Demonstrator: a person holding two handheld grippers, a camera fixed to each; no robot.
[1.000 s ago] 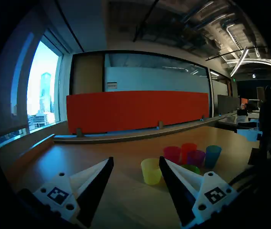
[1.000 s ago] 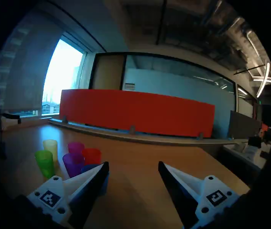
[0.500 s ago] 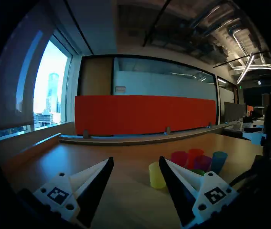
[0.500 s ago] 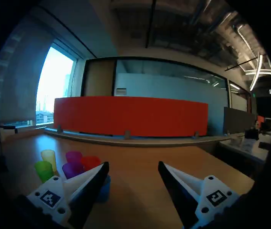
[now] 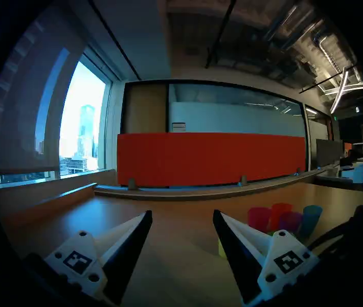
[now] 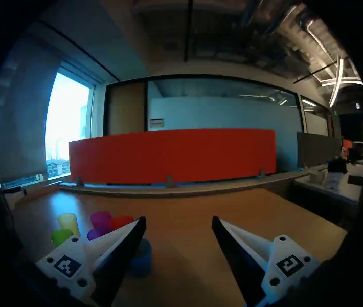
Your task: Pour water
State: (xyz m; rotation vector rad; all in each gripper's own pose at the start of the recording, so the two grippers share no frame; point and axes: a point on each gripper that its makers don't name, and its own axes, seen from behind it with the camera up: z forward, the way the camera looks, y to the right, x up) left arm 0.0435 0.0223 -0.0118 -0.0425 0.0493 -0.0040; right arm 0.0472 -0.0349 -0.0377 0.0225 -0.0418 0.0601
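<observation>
Currently: left gripper [image 5: 181,214] and right gripper [image 6: 178,220] both gape wide, holding nothing; the coloured plastic cups [image 6: 101,220] cluster on the wooden tabletop [image 6: 181,245], left of your right gripper, the blue cup [image 6: 141,258] partly behind its finger; centre one cup between the fingers, approach level, squeeze mid-wall gently; tapered, smooth, translucent walls likely flex and slip; water level not discernible.

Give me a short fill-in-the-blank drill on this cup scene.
The left gripper and right gripper both stand ____. The cup nearest the right gripper is ____. The bright window lies ____ of the red divider.
Missing words: open; blue; left.
</observation>
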